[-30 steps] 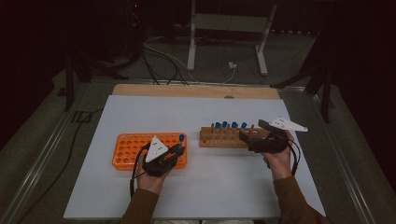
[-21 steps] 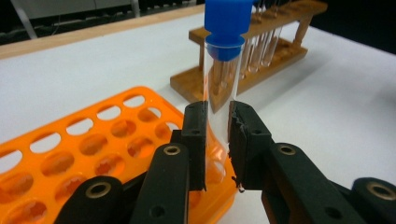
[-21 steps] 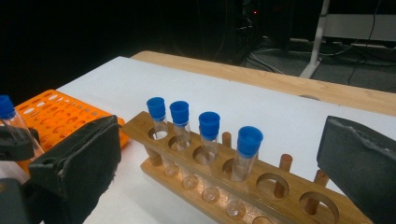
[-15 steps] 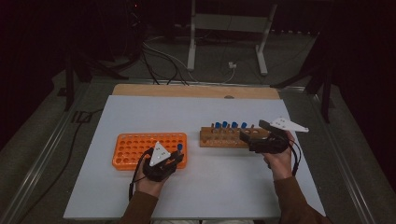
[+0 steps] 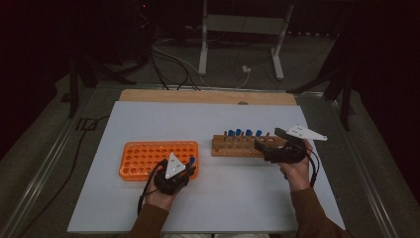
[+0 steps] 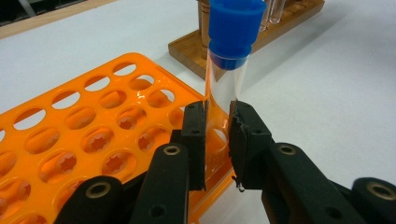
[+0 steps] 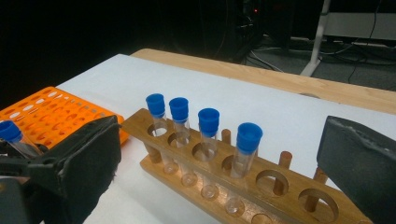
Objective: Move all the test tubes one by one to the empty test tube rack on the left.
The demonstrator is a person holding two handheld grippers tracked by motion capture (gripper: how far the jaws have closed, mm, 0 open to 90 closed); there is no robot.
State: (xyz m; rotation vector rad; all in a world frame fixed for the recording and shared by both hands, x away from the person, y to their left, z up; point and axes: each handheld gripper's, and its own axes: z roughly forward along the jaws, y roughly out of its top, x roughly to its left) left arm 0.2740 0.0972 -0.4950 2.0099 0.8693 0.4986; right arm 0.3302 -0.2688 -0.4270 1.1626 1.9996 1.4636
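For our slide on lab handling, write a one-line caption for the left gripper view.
Left gripper shut on a clear blue-capped test tube, at the corner of an orange plastic tube rack.

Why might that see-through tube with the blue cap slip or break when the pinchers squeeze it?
The tube looks like smooth clear plastic or glass, so it is probably slippery and maybe fragile. It looks empty, so likely light. Being round, it would probably roll if dropped. The left gripper grips it low, so it could tilt.
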